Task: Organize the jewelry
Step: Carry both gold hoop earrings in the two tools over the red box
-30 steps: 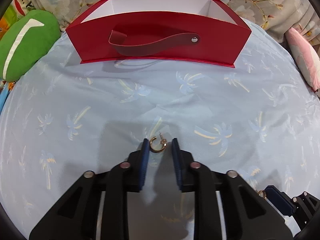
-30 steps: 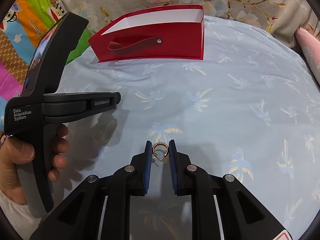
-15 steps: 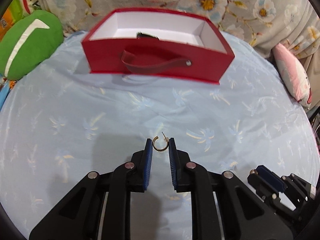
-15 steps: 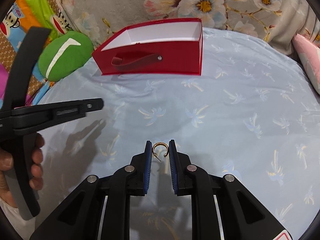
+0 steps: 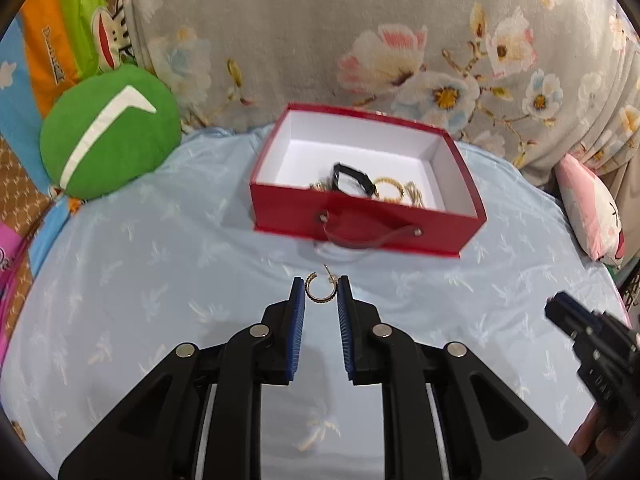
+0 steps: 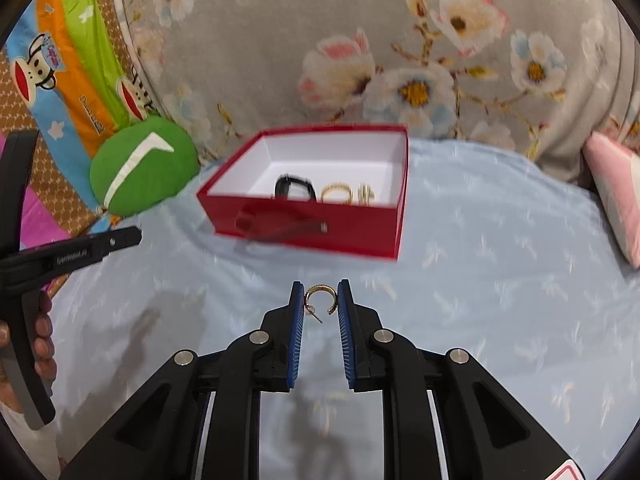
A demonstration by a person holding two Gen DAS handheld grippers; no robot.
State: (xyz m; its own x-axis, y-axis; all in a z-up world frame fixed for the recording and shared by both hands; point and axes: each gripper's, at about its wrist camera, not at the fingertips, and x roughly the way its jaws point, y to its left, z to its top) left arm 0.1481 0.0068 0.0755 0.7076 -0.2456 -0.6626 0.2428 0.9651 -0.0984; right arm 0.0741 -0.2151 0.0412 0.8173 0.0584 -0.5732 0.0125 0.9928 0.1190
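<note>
Each gripper carries a small gold hoop earring above the light blue bedspread. My left gripper [image 5: 320, 289] is shut on one gold hoop earring [image 5: 319, 289], its open end and post turned upward. My right gripper [image 6: 320, 295] is shut on the other gold hoop earring [image 6: 321, 298], whose post hangs down to the left. Ahead of both stands an open red box [image 5: 366, 218] [image 6: 312, 224] with a white inside and a dark strap handle on its front. A black band [image 5: 352, 178] and gold bangles [image 6: 337, 194] lie in it.
A green round cushion [image 5: 108, 136] lies left of the box. A grey floral pillow [image 5: 360, 40] rises behind it, and a pink pillow [image 5: 592, 204] sits at the right. The other hand-held gripper [image 6: 68, 254], with a person's hand on its grip, shows at the right wrist view's left edge.
Both grippers have risen off the bedspread with their earrings held. The box's inside and the jewelry in it have come into view, and the box looks smaller and farther.
</note>
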